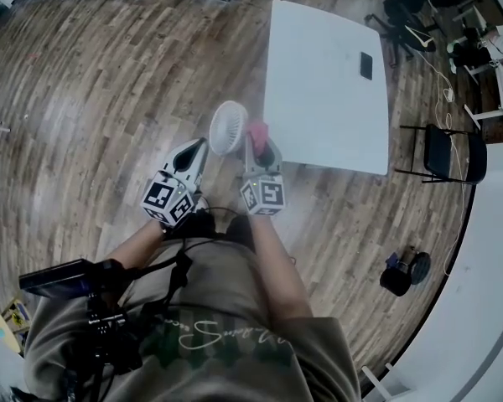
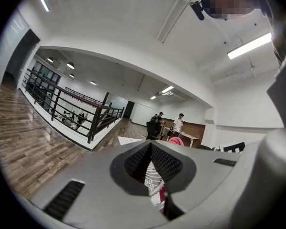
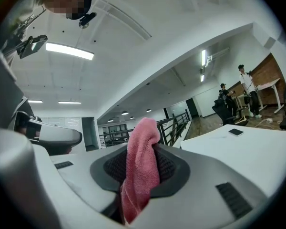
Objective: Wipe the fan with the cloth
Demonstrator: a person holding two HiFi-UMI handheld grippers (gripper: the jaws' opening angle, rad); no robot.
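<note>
Biggest thing here is the wooden floor [image 1: 92, 82], way below both sets of fingers, because all of this is going on up in the air in front of the person. The white table [image 1: 318, 48] is out beyond the right-hand fingers and off to their right. Nothing for the job is resting on it, so I'd guess the fan was picked up to get at it from all sides.

The left gripper [image 1: 203, 145] is clenched about as tight as it goes. In its own view there's a white ribbed bit pinched between the fingers [image 2: 136, 162], which looks like part of the fan, plus a bit of red lower down that I can't identify. It's basically acting as the holder. The right gripper [image 1: 260, 151] sits alongside at about the same height, with its fingers [image 3: 169, 168] clamped on the cloth.

The fan [image 1: 229, 128], round and white, sticks out just past the left fingertips, right next to the right fingertips. That makes sense, as one hand steadies it while the other rubs.

The pink cloth [image 3: 142, 171] is bunched between the right fingers. A wad pokes out past the tips, so it's fabric that meets the fan, not plastic. From above it looks to be touching the fan's edge or just beside it, hard to call.

Smallest thing is a dark phone [image 1: 365, 65] lying on the table, well away from both sets of fingers.
</note>
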